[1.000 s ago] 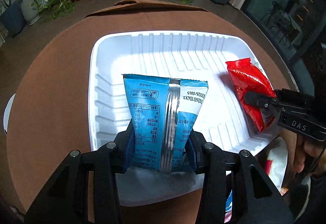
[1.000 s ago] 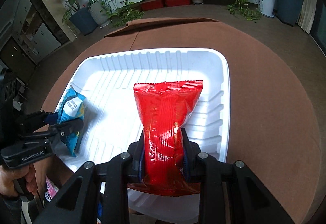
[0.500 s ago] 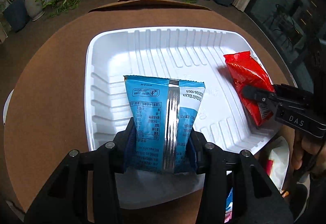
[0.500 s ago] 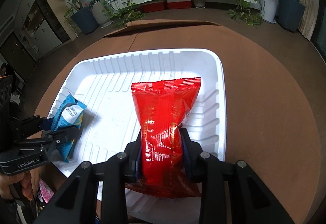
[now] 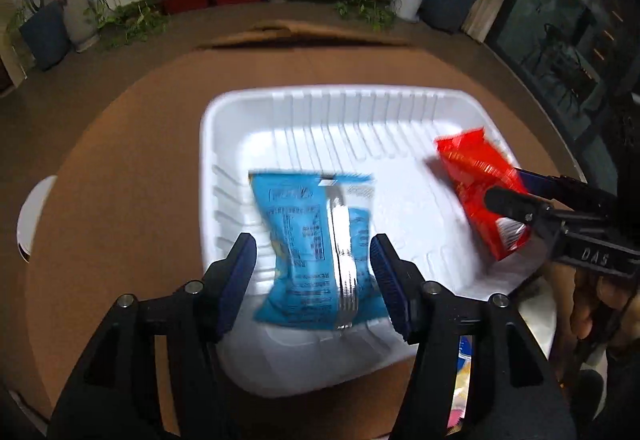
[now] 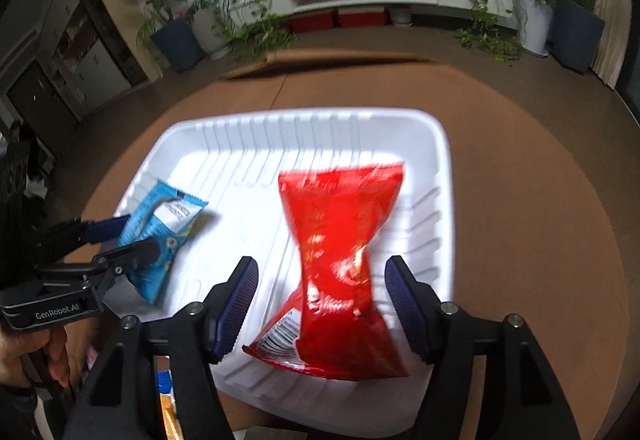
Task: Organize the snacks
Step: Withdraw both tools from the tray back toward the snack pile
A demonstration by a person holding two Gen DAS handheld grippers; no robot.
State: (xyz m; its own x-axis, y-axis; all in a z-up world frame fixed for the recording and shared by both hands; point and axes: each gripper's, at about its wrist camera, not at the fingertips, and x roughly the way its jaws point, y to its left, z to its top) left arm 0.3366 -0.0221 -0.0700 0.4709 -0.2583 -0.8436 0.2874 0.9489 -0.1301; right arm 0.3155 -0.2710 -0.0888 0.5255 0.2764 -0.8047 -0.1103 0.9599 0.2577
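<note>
A white ribbed tray (image 5: 344,112) (image 6: 304,128) sits on a brown round table. In the left wrist view a blue snack packet (image 5: 320,248) lies in the tray's near left part, between the jaws of my left gripper (image 5: 312,264). Those jaws are opening and the pads stand clear of the packet. In the right wrist view a red snack packet (image 6: 340,260) lies in the tray's near right part, between the jaws of my right gripper (image 6: 322,292). They are opening too, with a gap on each side. Both packets look motion-blurred.
The brown table (image 5: 120,168) runs around the tray. A folded cardboard edge (image 6: 340,60) lies at its far side. More snack packets (image 6: 166,412) show below the near table edge. A hand (image 5: 588,304) holds the right gripper's handle. Potted plants and a low white shelf stand behind.
Both grippers were shut on their packets and have let go. The blue and red packets have dropped from upright onto the tray floor. Both hands drew back slightly.
</note>
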